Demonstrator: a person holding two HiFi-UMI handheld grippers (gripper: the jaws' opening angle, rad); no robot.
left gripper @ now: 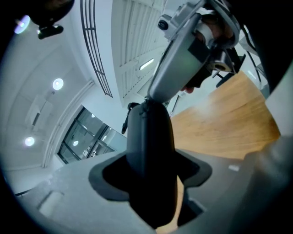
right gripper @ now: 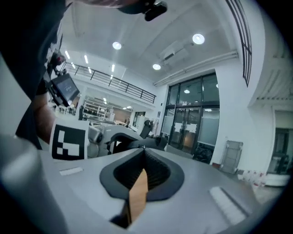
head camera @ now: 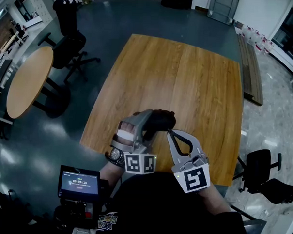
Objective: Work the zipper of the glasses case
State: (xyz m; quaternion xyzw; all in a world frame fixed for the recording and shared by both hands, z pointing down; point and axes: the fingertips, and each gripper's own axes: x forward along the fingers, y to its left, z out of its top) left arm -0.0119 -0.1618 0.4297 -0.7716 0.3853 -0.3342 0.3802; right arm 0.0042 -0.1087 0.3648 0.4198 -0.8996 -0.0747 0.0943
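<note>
The black glasses case (head camera: 162,120) hangs in the air over the near edge of the wooden table (head camera: 187,72). My left gripper (head camera: 153,117) is shut on it. In the left gripper view the case (left gripper: 149,137) fills the gap between the grey jaws of the left gripper (left gripper: 151,178) and points away. My right gripper (head camera: 169,132) is shut, with its tips against the case's right end. From the left gripper view, the right gripper (left gripper: 147,100) meets the case's far tip, and a small pull (left gripper: 124,124) dangles beside it. I cannot tell whether anything thin is pinched. The right gripper (right gripper: 143,148) shows closed jaws.
A round wooden table (head camera: 29,80) and a black office chair (head camera: 67,42) stand on the floor to the left. Another black chair (head camera: 263,167) is at the right. A small screen device (head camera: 79,181) sits by the person's left side. A low wooden platform (head camera: 250,70) lies beyond the table's right edge.
</note>
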